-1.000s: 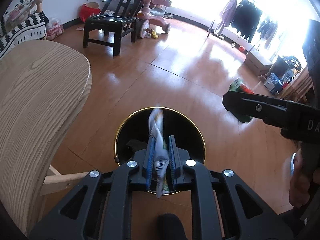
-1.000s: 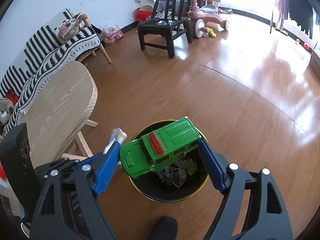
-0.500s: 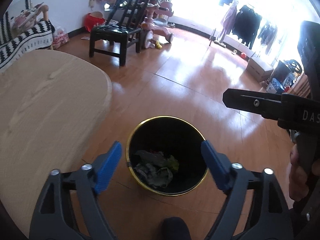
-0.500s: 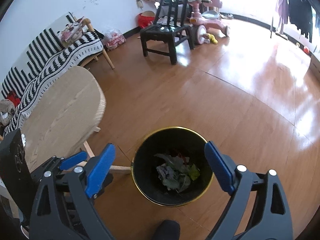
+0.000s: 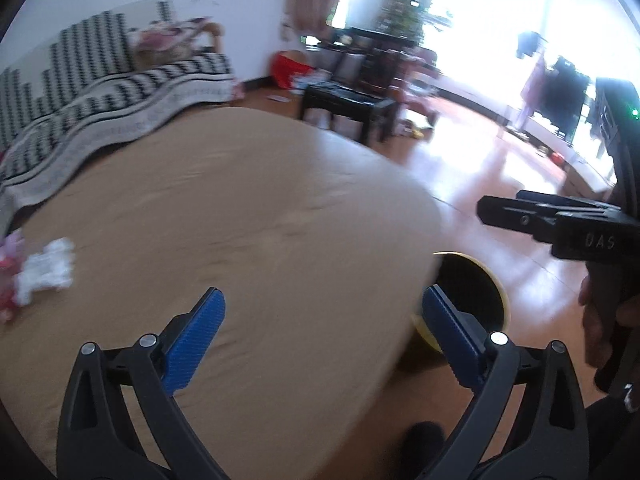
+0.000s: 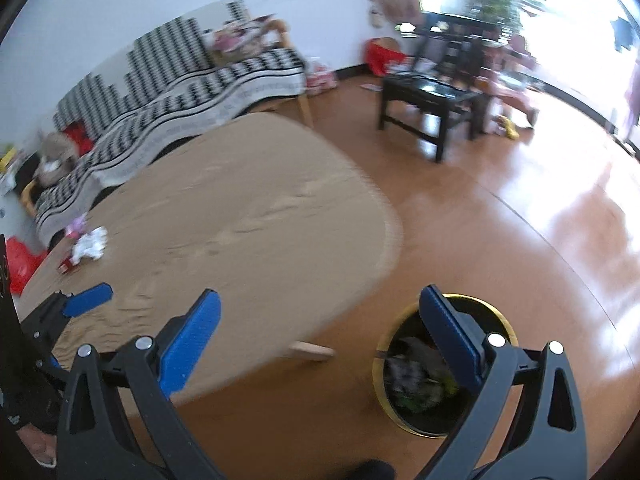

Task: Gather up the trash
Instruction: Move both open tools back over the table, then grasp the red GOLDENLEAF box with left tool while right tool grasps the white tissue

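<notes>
Trash (image 5: 46,270): crumpled white scrap, far-left worktop (image 5: 280,200); bin (image 6: 424,380) on floor holds the rest. Left claw (image 5: 320,340) and right claw (image 6: 320,340): both released, emptied since 1 second ago, swung from bin toward worktop; next pickup pending.

Daylight floods in from the windows at upper right in both wrist views, blowing them out to white and throwing glare across the glossy orange-brown wooden floor (image 6: 520,216). Motion blur smears the round pale wooden bench (image 5: 240,240), the black-and-white striped sofa cover (image 6: 180,100) and the black wooden chair (image 6: 436,92). Fisheye distortion bends the edges, with dark vignetting in the corners.
</notes>
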The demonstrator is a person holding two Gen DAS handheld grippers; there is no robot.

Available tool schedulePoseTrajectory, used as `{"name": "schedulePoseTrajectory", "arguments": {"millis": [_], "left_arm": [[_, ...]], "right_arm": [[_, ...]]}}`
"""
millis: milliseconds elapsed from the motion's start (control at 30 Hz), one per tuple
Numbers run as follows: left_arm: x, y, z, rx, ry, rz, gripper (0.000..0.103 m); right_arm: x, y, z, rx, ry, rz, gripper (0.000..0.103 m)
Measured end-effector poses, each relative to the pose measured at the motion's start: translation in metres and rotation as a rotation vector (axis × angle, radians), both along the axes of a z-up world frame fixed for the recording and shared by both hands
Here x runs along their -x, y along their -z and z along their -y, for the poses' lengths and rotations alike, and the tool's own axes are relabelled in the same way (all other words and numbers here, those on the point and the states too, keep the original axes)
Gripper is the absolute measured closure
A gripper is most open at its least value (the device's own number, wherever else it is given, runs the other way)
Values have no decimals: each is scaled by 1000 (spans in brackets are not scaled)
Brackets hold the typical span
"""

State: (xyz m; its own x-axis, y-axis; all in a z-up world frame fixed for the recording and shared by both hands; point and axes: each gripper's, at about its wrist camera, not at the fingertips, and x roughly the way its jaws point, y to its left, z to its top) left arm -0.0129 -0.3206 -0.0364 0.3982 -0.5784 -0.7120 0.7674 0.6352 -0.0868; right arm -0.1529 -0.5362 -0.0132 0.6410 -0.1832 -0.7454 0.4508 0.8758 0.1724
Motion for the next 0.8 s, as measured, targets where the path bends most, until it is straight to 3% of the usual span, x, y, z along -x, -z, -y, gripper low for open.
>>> {"name": "schedulePoseTrajectory", "arguments": {"millis": [200, 467, 600, 800], "left_arm": [[-60, 0, -115, -17, -201, 15, 7], [-110, 10, -238, -21, -423, -8, 7], [-129, 14, -273, -11, -483, -25, 7], [-164, 29, -295, -47, -494, -26, 7]], "right_arm": [[-76, -15, -83, 15, -157, 22, 7], [-175, -7, -198, 11, -347, 0, 7], [-212, 12, -240, 21, -409, -33, 7], [-262, 43, -280, 41, -449, -62, 7]]}}
